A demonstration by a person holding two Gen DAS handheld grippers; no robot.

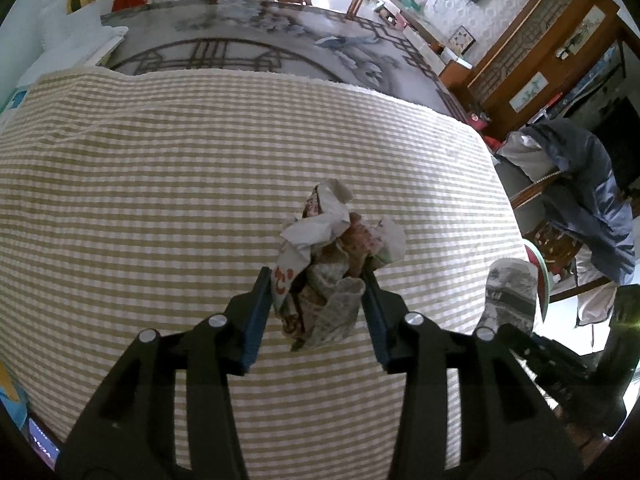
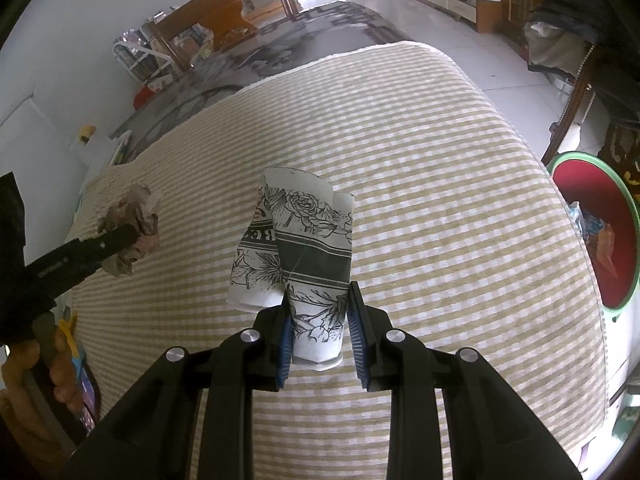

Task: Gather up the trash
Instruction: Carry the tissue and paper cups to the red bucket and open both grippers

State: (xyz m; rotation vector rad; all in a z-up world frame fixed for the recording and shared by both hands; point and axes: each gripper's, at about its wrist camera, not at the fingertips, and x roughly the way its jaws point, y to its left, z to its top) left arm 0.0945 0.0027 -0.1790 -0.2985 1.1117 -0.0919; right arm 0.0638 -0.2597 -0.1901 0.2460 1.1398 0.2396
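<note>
Left gripper (image 1: 318, 280): jaws closed on the crumpled paper wad (image 1: 328, 256), a blue pad pressed against each side; the wad hangs above the striped cloth (image 1: 160, 184).
Right gripper (image 2: 318, 300): jaws clamped on the squashed paper cup (image 2: 298, 248), the one with black flower prints, held by its lower end with the mouth pointing away.
Where the trash is: both pieces are up off the cloth, each in its own gripper (the cup shows at the right edge of the left view, the wad at the left edge of the right view).
Red basin (image 2: 600, 236): round, green-rimmed, off the right edge of the cloth, with some scraps already in it.
Table cloth: beige and white stripes, bare under both grippers.
Beyond: a grey patterned rug (image 1: 248, 40) lies past the far edge.
Right side: a blue jacket (image 1: 592, 184) is draped over a chair close to the basin.
Person: a hand (image 2: 60, 368) grips the left tool's handle.
</note>
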